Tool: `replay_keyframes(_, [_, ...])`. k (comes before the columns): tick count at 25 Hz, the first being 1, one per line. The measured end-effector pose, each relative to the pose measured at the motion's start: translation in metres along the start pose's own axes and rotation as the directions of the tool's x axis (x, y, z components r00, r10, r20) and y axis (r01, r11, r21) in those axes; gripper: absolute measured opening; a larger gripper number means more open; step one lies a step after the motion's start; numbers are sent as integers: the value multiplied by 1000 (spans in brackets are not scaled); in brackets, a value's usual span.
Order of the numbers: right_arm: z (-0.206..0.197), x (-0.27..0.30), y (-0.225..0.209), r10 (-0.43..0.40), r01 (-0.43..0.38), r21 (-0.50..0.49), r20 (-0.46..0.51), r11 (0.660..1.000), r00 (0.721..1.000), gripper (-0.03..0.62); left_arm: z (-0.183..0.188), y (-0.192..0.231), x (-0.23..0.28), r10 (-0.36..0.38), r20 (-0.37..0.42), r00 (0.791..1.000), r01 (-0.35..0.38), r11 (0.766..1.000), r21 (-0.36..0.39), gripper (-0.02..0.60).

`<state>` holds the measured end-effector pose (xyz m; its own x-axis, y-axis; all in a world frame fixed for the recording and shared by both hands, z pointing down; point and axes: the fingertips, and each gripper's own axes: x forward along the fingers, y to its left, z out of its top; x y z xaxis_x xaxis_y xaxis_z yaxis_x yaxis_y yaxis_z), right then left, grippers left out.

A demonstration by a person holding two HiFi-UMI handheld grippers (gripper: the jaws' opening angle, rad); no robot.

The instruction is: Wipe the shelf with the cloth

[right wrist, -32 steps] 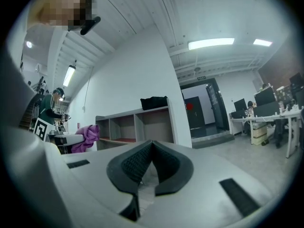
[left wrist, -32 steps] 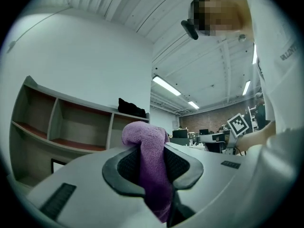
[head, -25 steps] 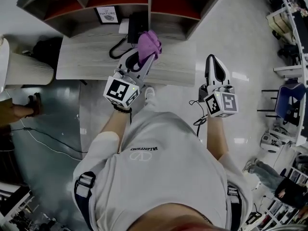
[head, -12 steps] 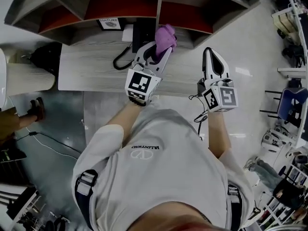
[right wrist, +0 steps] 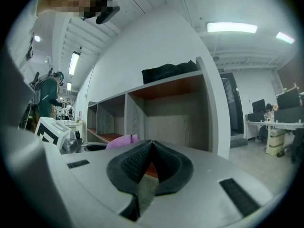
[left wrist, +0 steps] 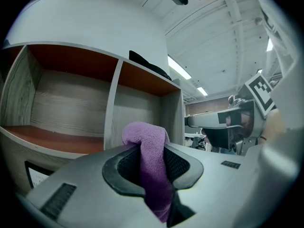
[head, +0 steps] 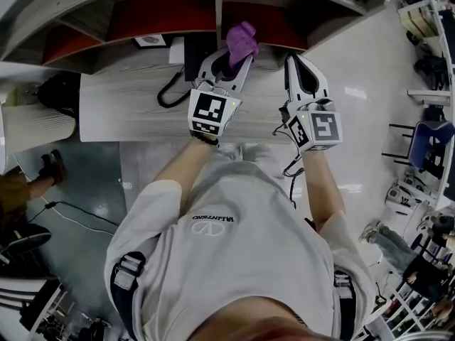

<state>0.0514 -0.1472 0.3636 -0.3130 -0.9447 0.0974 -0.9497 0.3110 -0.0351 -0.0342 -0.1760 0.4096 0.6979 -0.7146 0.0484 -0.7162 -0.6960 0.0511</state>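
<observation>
At the shelf mouth: the cloth (head: pixel 242 40), purple and bunched, just right of the upright divider (head: pixel 219 6).
Left gripper (head: pixel 236 54): clamped on the cloth; has carried it from over the middle of the desk (head: pixel 128 109) to its back edge.
Right gripper (head: pixel 295 62): jaws together, empty; has also come forward, over the desk's right end.
Shelf (head: pixel 163 13): apparently not yet touched; the approach looks done and wiping is about to start.

Both arms reach toward the shelf (head: pixel 170 14); the left gripper (head: pixel 235 54) clamps the cloth (head: pixel 242 38), while the right gripper (head: pixel 296 60) holds its fingers (right wrist: pixel 128 163) seemingly pressed together, empty.
</observation>
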Motion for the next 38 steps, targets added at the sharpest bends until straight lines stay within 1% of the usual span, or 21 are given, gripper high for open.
replay_keyframes(4, [4,4,-15,37,-37,6,1,999,999,0,2,-1,16,62,-14,998,-62,998,21,97])
replay_keyframes(7, [5,14,-18,57,-57,18,4,998,998,1,-1,10,25,104,-30,994,-103,994,34,97])
replay_keyframes(10, [-1,28,-19,75,-75,27,-1,997,997,0,-10,24,32,136,-52,989,-134,990,48,97])
replay_keyframes(14, [-7,33,-28,96,-96,37,-13,995,995,0,-17,24,44,168,-63,984,-164,984,63,97])
replay_keyframes(19, [-23,47,-37,90,-88,68,-28,994,996,1,-28,34,56,205,-69,976,-199,977,78,97])
replay_keyframes(27, [-27,59,-48,93,-89,114,-27,989,995,0,-41,44,69,252,-88,964,-247,966,73,97])
replay_keyframes(29, [-33,61,-50,94,-89,128,-37,988,995,0,-44,44,70,264,-93,960,-256,963,86,97])
replay_keyframes(32, [-39,63,-49,102,-95,130,-49,987,994,0,-50,46,71,296,-110,949,-283,952,118,97])
replay_keyframes(35, [-43,65,-49,102,-94,137,-55,986,993,1,-56,48,71,323,-125,938,-308,943,126,97])
replay_keyframes(38, [-46,66,-50,104,-95,145,-58,985,993,1,-59,49,72,340,-129,932,-322,936,139,97])
